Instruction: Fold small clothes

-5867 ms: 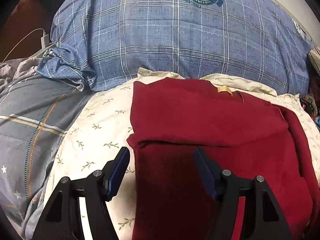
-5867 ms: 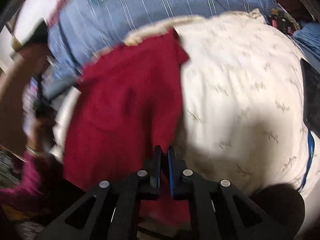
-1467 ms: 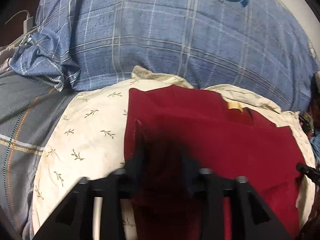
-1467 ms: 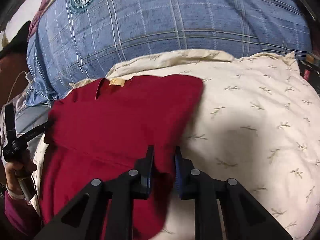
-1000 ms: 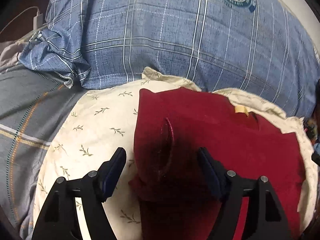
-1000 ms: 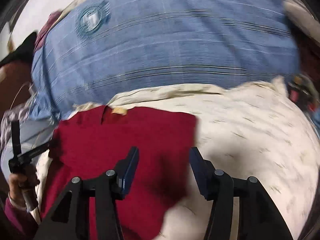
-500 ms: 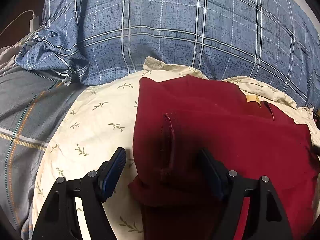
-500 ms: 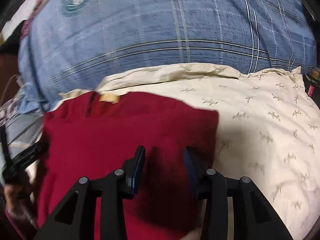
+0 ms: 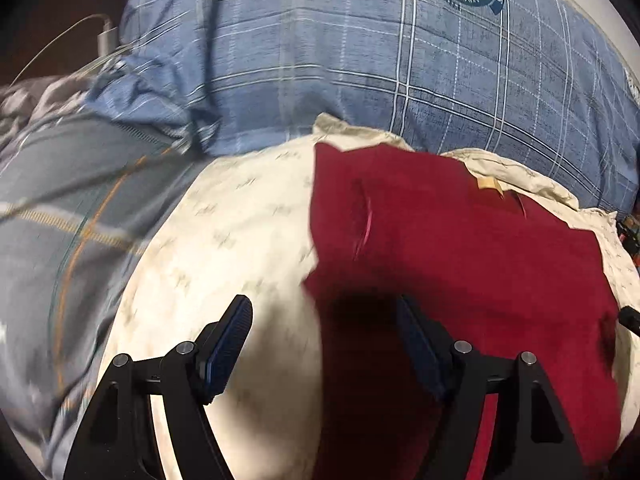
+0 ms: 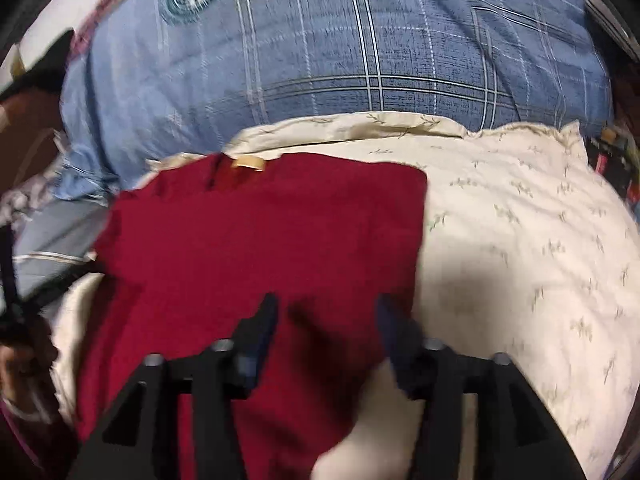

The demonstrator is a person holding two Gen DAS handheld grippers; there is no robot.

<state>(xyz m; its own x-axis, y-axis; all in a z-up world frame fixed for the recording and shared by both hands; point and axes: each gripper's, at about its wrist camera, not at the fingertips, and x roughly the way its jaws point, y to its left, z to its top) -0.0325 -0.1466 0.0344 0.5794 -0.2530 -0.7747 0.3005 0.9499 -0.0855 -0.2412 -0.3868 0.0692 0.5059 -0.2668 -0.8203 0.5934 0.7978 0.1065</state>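
A dark red garment (image 9: pixel 460 256) lies folded on a cream leaf-print pillow (image 9: pixel 224 232), its tan neck label (image 9: pixel 490 184) at the far edge. My left gripper (image 9: pixel 324 332) is open and empty above the garment's near left edge. In the right wrist view the same garment (image 10: pixel 260 248) covers the pillow's left half (image 10: pixel 520 232). My right gripper (image 10: pixel 326 320) is open and empty over the garment's near right part. Both views are motion-blurred.
A big blue plaid pillow (image 9: pixel 360 60) with a round logo lies behind the cream pillow. Grey checked bedding (image 9: pixel 60 208) lies to the left, with a white charger and cable (image 9: pixel 106 36) beyond. The left gripper and the hand holding it show at the right wrist view's left edge (image 10: pixel 16 304).
Both grippers let go of the garment and now stand open. The left gripper has drawn back and to the left. The right gripper has opened wider over the garment.
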